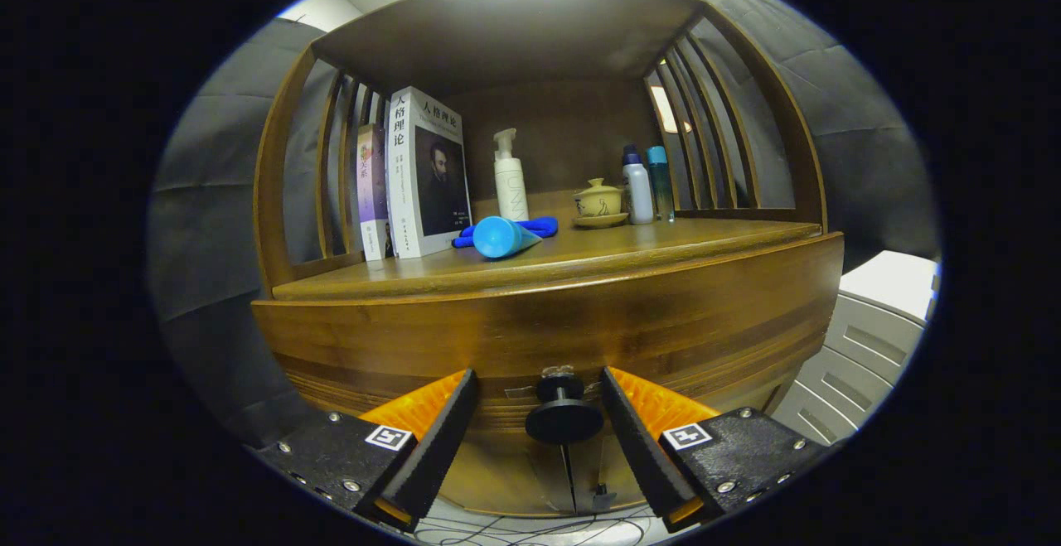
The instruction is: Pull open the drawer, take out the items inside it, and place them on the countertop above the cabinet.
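Observation:
A wooden cabinet fills the view, its drawer front [547, 339] a wide brown band under the countertop [580, 256]. A round black knob [564, 417] sticks out from the drawer front. My gripper [539, 393] is open, its two fingers standing either side of the knob with gaps on both sides, touching nothing. The drawer looks closed, so its contents are hidden. On the countertop lie a blue tube [504, 236] and a blue cloth [530, 227] behind it.
On the shelf stand two books [423, 173] at the left, a white pump bottle [510, 177], a yellow lidded cup on a saucer [598, 202], and two small bottles [646, 186]. A white drawer unit [862, 347] stands beside the cabinet on the right.

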